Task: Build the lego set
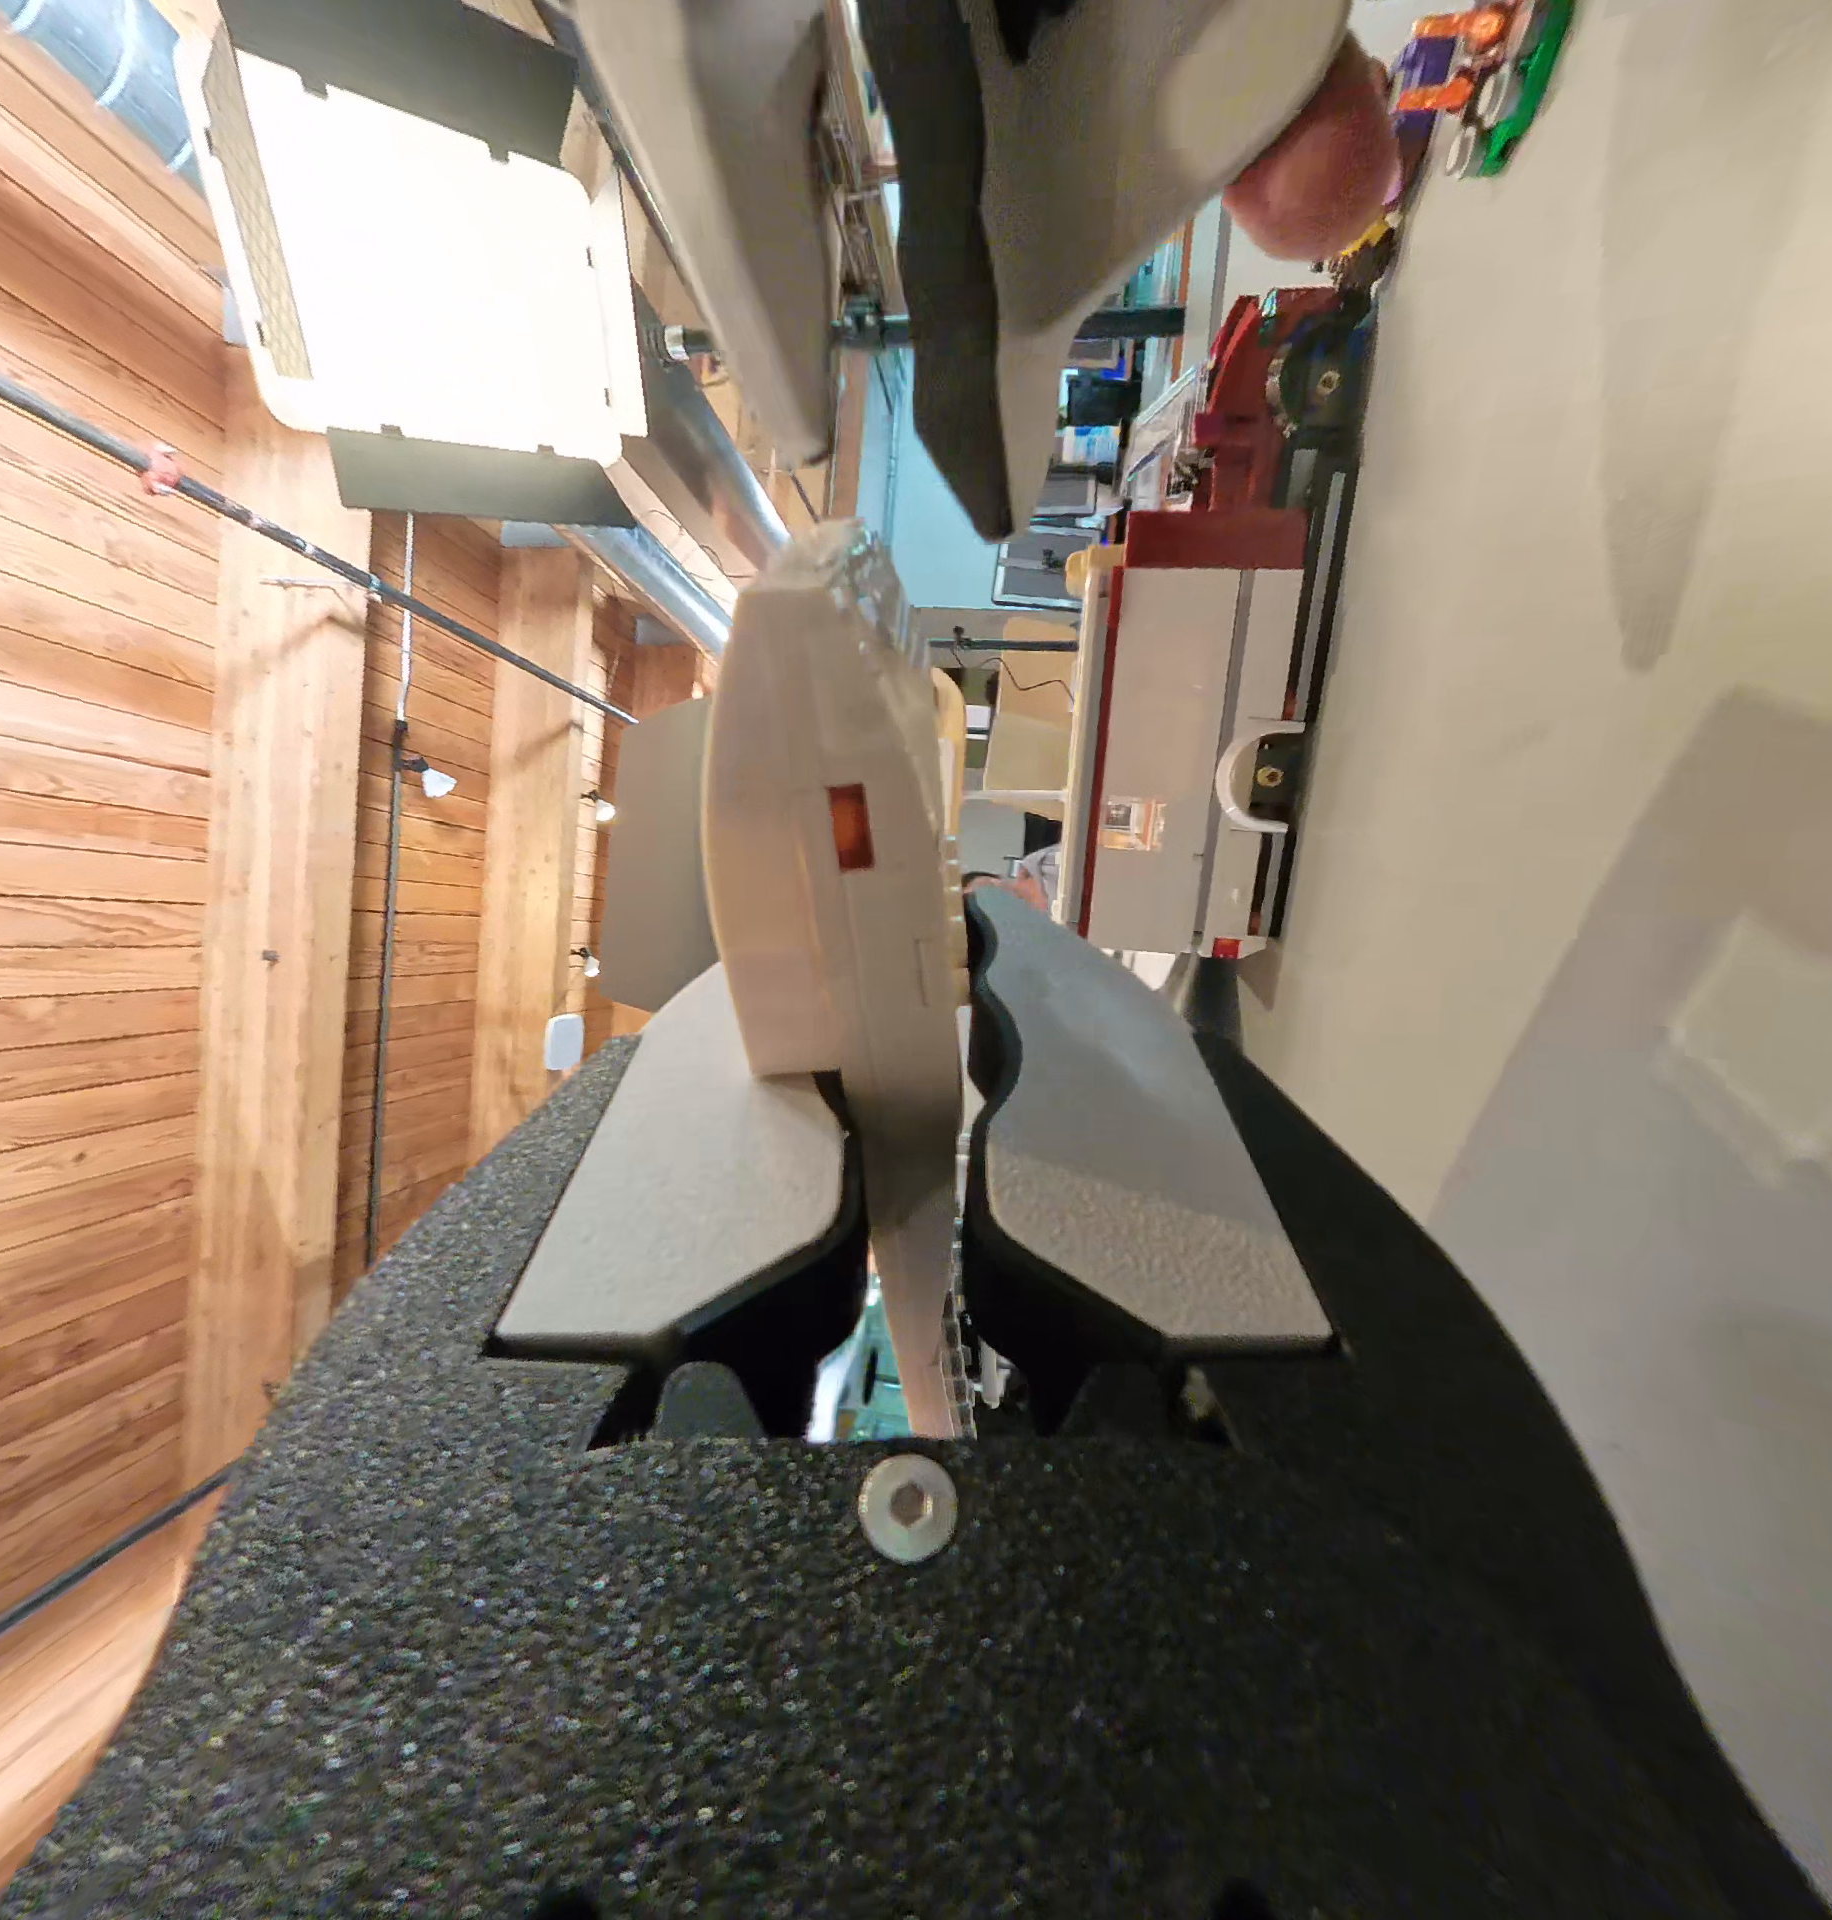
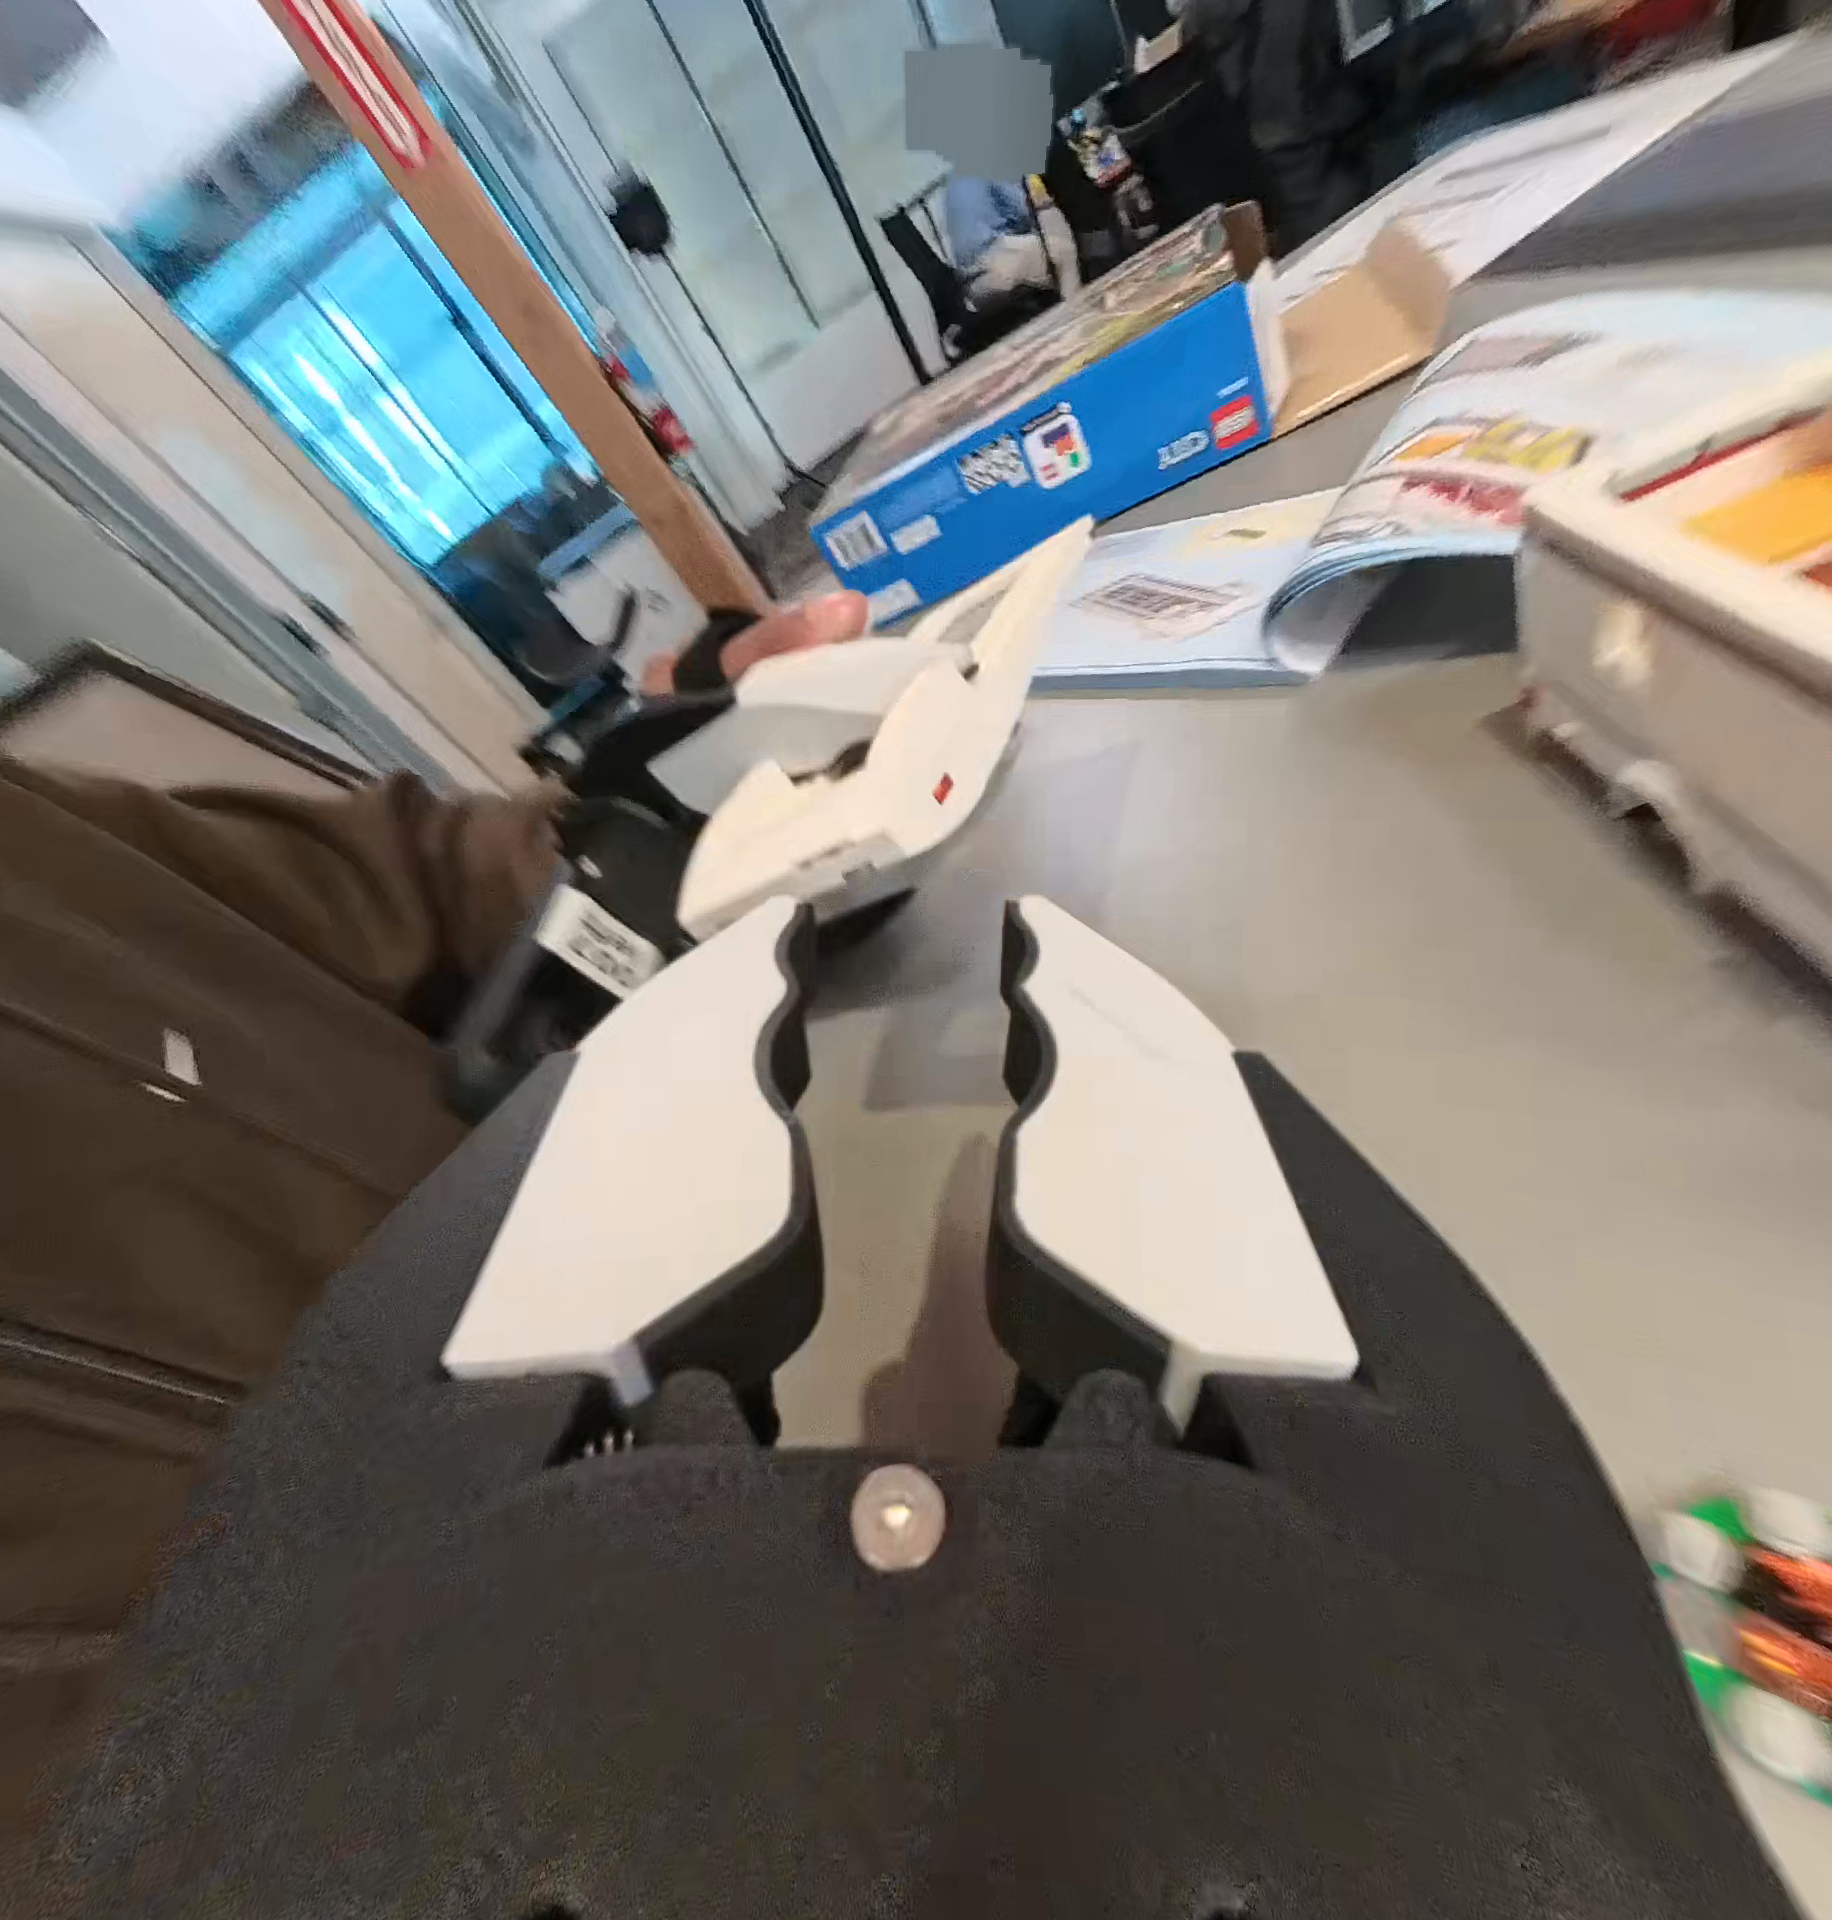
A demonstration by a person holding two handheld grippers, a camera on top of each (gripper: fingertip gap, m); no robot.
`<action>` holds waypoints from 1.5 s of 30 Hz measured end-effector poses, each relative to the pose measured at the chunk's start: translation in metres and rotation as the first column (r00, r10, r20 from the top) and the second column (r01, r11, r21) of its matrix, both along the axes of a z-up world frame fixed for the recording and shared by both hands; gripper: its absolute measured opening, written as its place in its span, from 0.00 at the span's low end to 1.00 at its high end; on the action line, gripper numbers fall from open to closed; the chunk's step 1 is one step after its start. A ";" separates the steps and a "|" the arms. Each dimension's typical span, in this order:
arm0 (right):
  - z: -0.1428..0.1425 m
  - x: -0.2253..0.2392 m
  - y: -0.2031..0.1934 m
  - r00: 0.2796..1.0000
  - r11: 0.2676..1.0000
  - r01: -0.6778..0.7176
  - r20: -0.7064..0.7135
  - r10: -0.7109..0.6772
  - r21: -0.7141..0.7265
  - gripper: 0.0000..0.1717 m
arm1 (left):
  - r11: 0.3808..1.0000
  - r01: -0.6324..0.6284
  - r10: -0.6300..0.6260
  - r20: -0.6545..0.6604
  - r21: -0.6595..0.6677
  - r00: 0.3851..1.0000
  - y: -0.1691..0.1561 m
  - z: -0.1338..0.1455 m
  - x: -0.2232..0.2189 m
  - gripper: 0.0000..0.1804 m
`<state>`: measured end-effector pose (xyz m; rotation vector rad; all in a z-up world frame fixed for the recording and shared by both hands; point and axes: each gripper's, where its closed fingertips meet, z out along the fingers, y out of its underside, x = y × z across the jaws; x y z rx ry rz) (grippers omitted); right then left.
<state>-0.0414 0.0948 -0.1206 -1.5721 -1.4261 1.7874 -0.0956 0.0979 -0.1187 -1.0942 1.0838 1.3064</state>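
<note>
The left gripper [image 1: 907, 997] is pinching a white toy-brick assembly [image 1: 829, 831] with a small orange tile on its side, both pads pressing against it and holding it lifted above the grey table [image 1: 1618, 935]. The right gripper [image 2: 907, 935] is hovering just beside that white assembly, its fingers [image 2: 1099, 1091] spread apart with only bare table showing between them. A white-and-red brick vehicle [image 1: 1182, 748] is standing farther along the table, while a blue box [image 2: 1047, 457] and an open booklet [image 2: 1411, 520] are lying toward the far edge.
</note>
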 end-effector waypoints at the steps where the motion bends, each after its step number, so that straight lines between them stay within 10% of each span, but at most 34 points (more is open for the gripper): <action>1: 0.002 -0.001 -0.002 1.000 0.998 -0.012 0.003 0.013 -0.065 0.21 | 1.000 0.003 -0.002 -0.019 0.009 1.000 -0.001 0.000 0.002 0.09; 34: 0.006 -0.005 -0.007 0.999 0.958 -0.039 -0.036 0.030 -0.284 0.12 | 0.999 0.026 -0.026 -0.007 0.040 1.000 -0.002 0.003 0.004 0.11; 45: 0.009 -0.003 0.005 0.997 0.998 0.027 -0.072 -0.031 -0.051 0.10 | 0.989 0.077 -0.070 0.058 -0.124 0.996 0.003 -0.017 0.003 0.29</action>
